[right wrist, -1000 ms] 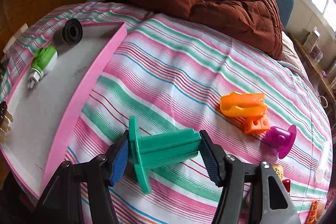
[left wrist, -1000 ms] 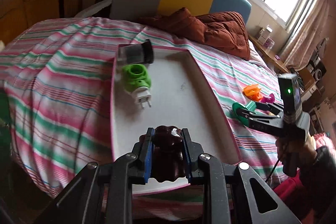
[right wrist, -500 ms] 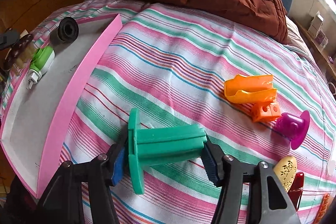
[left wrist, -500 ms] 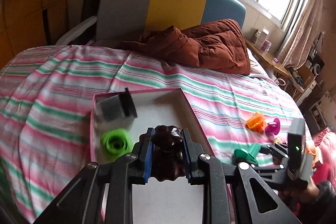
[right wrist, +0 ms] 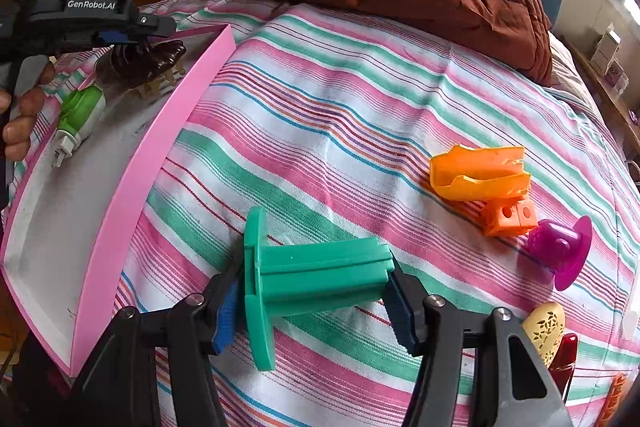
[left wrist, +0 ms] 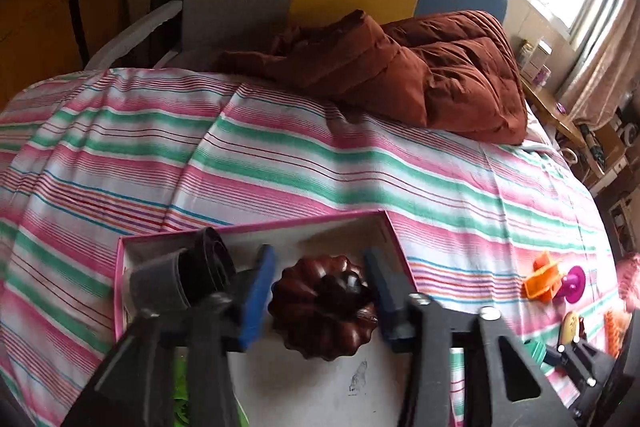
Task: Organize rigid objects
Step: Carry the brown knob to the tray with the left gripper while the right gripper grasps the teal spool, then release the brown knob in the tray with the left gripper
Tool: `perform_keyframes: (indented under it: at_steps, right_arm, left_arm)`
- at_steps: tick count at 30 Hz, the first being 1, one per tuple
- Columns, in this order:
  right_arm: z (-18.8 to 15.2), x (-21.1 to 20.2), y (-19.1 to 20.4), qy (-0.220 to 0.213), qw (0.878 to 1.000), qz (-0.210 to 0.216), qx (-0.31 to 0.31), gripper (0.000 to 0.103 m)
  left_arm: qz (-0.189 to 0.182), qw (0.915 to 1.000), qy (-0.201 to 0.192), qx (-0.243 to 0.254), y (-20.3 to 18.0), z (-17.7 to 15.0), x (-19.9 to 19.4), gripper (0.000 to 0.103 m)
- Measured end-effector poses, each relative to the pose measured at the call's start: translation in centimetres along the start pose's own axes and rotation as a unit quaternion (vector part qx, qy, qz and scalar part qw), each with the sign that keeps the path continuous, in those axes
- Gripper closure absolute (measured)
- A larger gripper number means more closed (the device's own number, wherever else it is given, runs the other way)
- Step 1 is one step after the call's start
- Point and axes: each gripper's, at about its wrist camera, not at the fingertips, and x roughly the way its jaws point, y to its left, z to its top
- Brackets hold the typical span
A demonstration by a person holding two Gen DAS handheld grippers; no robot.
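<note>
Three objects [right wrist: 80,115] in one tray [right wrist: 152,163]

green plug [left wrist: 182,411]: mostly hidden behind tongs | red item [right wrist: 563,363]: cut off behind right tongs

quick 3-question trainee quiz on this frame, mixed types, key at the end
1. True or false: the left claw is shut tight on the brown mold.
2. Which thing sits between the right claw's fingers? A) green spool B) orange clip C) purple cap
3. Fill in: the green plug lies inside the pink ____.

Key: 1 false, there are gaps on both sides of the mold; 2 A; 3 tray.
</note>
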Motion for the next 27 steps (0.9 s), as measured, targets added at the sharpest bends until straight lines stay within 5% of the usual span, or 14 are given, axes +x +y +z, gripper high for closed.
perform_keyframes:
  at_steps: [10, 19, 27]
  right_arm:
    - [0.1, 0.0, 0.0, -0.001, 1.0, 0.001, 0.006, 0.042]
    - [-0.2, 0.0, 0.0, -0.013, 1.0, -0.003, 0.006, 0.042]
    - [-0.5, -0.1, -0.1, -0.028, 1.0, -0.008, 0.011, 0.042]
  left_arm:
    - [0.044, 0.9946, -0.081, 0.046, -0.1, -4.0, -8.5, 0.035]
    - [0.044, 0.9973, -0.051, 0.03, -0.4, -13.3, -12.2, 0.028]
    - [0.058, 0.9958, -0.067, 0.02, -0.1, -16.7, -14.8, 0.023]
